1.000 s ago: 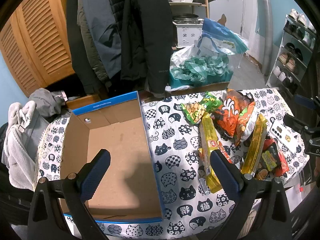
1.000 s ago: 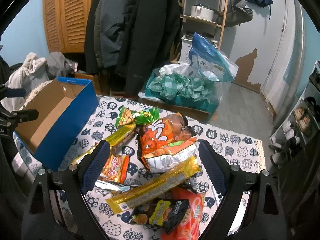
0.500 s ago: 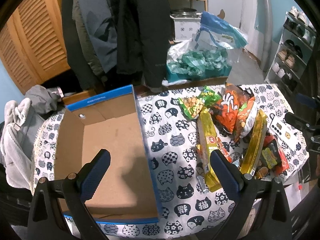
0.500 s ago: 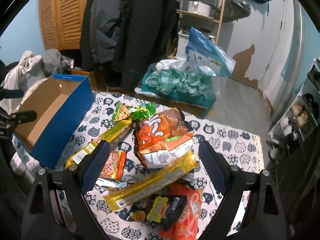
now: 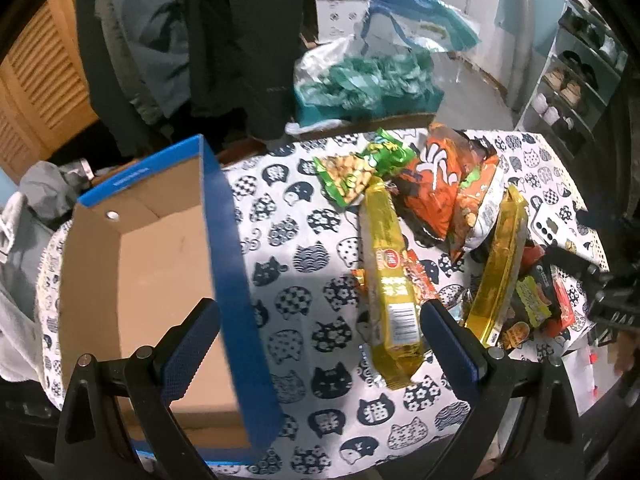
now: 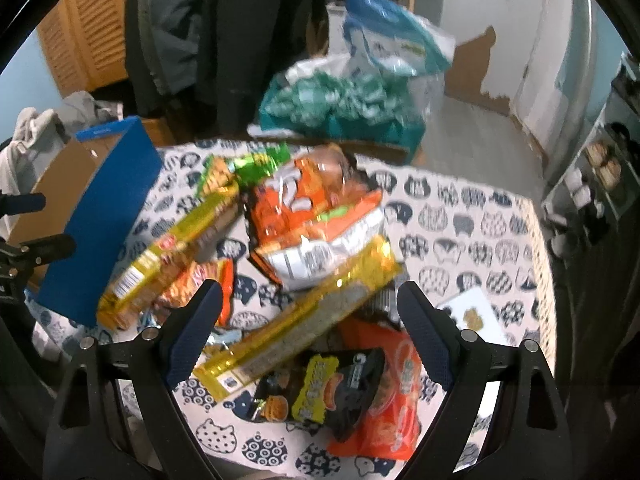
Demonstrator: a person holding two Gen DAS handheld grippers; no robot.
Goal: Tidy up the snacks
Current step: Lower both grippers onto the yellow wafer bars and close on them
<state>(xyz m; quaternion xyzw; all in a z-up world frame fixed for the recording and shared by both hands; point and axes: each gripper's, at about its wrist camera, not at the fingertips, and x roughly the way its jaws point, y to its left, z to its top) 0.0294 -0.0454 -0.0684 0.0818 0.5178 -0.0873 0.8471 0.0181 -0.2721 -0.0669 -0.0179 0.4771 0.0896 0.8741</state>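
Note:
An empty blue cardboard box stands at the left of the cat-print table; it also shows in the right wrist view. A pile of snack packs lies to its right: a long yellow pack, a second yellow pack, an orange bag, a green nut bag, a black-and-yellow pack. My left gripper is open, over the box's right wall and the first yellow pack. My right gripper is open above the second yellow pack.
A phone lies at the table's right edge. Behind the table are hanging coats, a bag of teal packets and a shoe rack. Grey clothes lie left of the box.
Both grippers have moved forward and lower toward the table. The left one has shifted right, from over the box to its right wall. Both stay open.

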